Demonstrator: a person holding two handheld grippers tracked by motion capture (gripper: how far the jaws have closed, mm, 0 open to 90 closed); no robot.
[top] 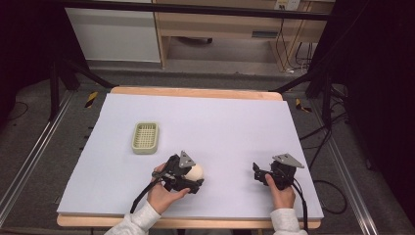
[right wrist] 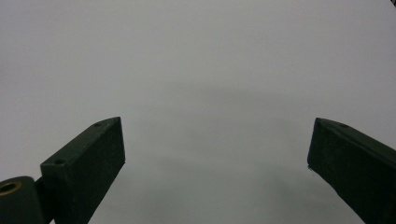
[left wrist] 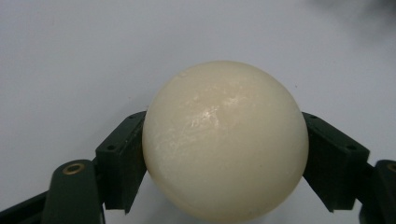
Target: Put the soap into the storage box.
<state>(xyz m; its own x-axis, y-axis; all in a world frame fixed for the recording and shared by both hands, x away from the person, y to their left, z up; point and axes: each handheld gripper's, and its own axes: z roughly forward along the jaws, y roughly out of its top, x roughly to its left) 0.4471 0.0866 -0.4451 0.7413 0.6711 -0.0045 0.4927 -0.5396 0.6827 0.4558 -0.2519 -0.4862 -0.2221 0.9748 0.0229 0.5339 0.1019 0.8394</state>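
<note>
A cream-coloured ball [top: 195, 172] [left wrist: 225, 140] sits between the jaws of my left gripper [top: 195, 177] [left wrist: 224, 154], near the front middle of the white table sheet. Both jaw pads press on the ball's sides, so the gripper is shut on it. My right gripper [top: 258, 172] [right wrist: 217, 154] hovers low over the bare sheet at the front right, its jaws wide apart with nothing between them.
A small pale green basket tray [top: 145, 137] lies on the sheet [top: 220, 122] to the left of centre, beyond the left gripper. Black frame legs, cables and a wooden cabinet stand past the table's far edge.
</note>
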